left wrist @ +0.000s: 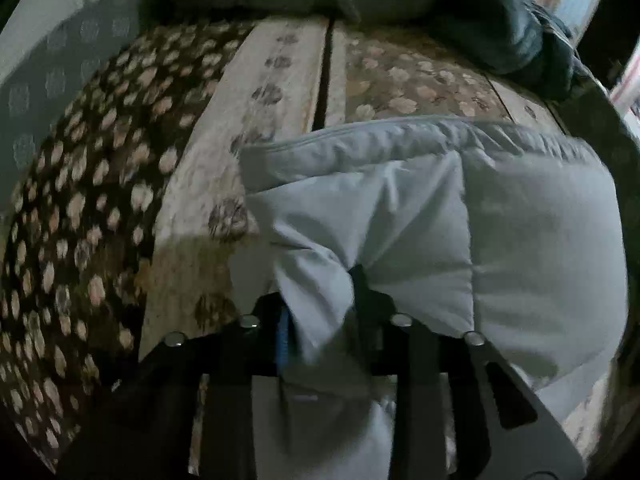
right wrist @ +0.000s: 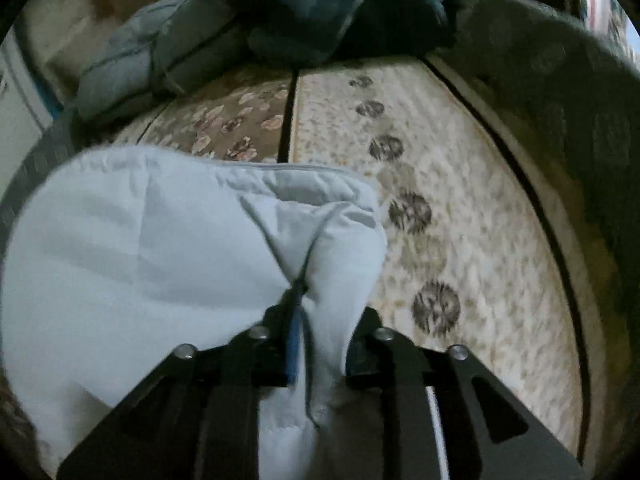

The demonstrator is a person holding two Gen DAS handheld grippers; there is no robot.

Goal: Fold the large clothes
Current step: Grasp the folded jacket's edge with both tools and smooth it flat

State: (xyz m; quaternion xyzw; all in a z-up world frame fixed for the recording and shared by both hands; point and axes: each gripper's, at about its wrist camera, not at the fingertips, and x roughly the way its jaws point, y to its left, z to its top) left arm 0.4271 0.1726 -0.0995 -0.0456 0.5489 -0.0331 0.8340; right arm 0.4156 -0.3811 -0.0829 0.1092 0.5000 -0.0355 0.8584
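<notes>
A pale blue-grey padded garment [left wrist: 500, 216] lies folded over the patterned bed cover [left wrist: 256, 120], with a stitched hem along its far edge. My left gripper [left wrist: 320, 304] is shut on a bunched corner of the garment, which spreads to the right of it. In the right wrist view the same garment [right wrist: 140, 240] spreads to the left. My right gripper [right wrist: 316, 320] is shut on another bunched corner of it, over the cream part of the cover [right wrist: 460, 200].
The bed cover has brown floral bands and cream bands with dark flower prints. At the far end lie grey-blue pillows [right wrist: 160, 48] and a dark teal bundle of cloth [right wrist: 340, 12]. A dark blanket [right wrist: 560, 92] hangs at the right.
</notes>
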